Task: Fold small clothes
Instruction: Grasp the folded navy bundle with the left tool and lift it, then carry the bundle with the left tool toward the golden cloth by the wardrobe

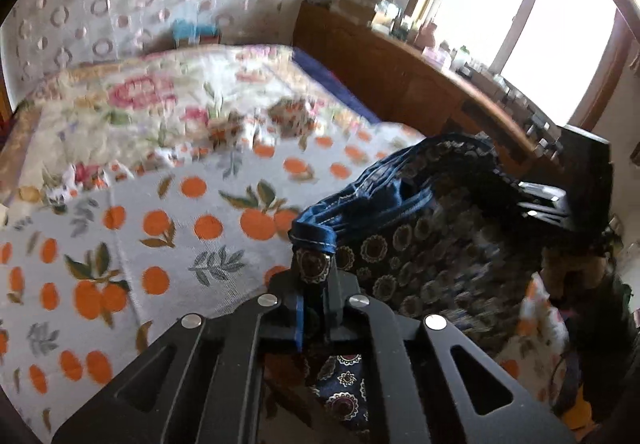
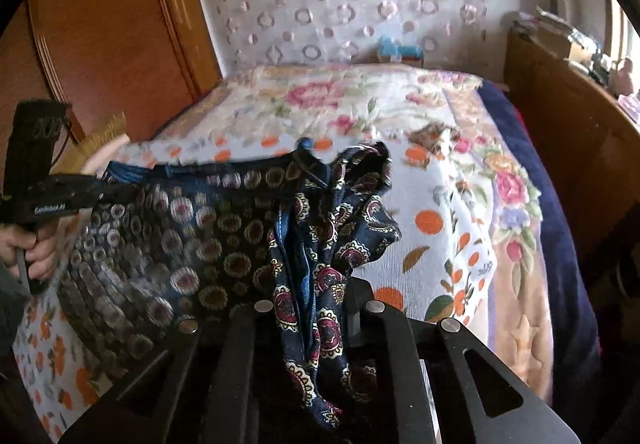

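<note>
left gripper [image 1: 314,268]: pinching shorts [image 1: 420,244] waistband corner
right gripper [image 2: 316,308]: clamped on shorts fabric
shorts: stretched above orange-print sheet [image 1: 180,244]

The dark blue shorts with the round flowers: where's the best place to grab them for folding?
By the blue waistband, one corner each, coming from above. It's the thick stitched edge, stretched straight between both tools, so the patterned shorts hang flat. The left tool and right tool already pinch there.
</note>
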Tool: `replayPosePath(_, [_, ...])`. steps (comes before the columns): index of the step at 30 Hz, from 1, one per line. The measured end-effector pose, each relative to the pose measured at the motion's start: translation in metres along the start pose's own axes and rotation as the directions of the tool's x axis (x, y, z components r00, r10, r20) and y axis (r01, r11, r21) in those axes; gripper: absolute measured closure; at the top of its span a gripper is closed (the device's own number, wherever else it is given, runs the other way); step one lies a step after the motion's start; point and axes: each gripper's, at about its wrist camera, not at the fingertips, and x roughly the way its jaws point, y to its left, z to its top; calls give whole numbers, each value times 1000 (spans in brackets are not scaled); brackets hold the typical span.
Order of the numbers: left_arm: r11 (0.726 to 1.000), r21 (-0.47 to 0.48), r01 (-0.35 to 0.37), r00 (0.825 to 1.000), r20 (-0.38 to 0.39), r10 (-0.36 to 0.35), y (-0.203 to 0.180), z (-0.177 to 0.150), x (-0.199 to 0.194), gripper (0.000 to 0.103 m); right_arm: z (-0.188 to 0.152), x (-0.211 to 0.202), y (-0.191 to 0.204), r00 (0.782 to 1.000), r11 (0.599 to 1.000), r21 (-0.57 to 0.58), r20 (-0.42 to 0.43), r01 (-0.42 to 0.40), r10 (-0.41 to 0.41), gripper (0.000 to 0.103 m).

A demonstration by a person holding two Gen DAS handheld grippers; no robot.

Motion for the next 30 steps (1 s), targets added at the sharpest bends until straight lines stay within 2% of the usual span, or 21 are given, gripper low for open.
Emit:
replayPosePath(5, [1000,19,-20,992,127,18,-14,0,-56,97,8,-35,17,993,1000,-11,113,-10,11,91])
replayPosePath(11, [996,23,-83,975,211,76,-8,-3,-104,97,20,-58,49,980,997,-73,191,-39,52,91])
replayPosePath(19, [985,-29,-171,940,293,172,21,-20,-161,97,37,-51,87,967,980,-173,216,-96,133,91])
replayPosePath(23, [974,-68,-217,922,314,228,43,-34,-182,97,53,-33,107,963,964,-233,203,-128,177,91])
replayPosePath(30, [951,-139,-277,887,342,309,78,-52,-211,97,77,-1,118,953,927,-329,176,-181,248,91])
